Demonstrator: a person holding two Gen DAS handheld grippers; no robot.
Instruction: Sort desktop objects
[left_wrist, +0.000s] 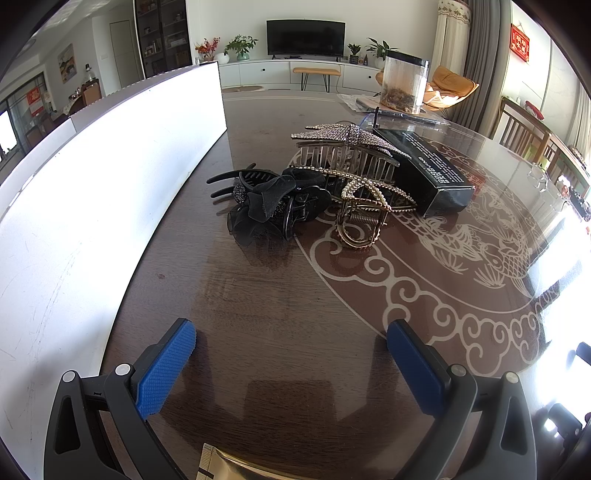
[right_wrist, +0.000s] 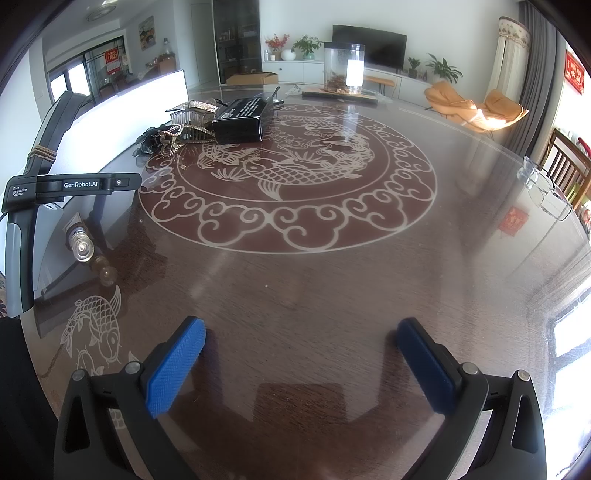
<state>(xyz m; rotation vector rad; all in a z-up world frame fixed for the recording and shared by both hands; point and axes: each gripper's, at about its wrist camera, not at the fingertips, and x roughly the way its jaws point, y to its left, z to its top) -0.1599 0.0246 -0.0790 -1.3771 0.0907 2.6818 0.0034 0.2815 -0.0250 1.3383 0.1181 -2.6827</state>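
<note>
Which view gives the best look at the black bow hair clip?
The left wrist view: the black bow hair clip lies near and central, teeth, spring and gauze bow all clear. In the right wrist view it is a small dark shape far off, partly hidden behind the pearl clip.

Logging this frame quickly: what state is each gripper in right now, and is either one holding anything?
Left gripper: jaws open, holding nothing, short of the hair clips.
Right gripper: jaws open, holding nothing, over bare table.

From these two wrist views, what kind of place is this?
Most likely a home living and dining room: a TV on a white cabinet, potted plants, and a glass-topped dining table with wooden chairs.
</note>
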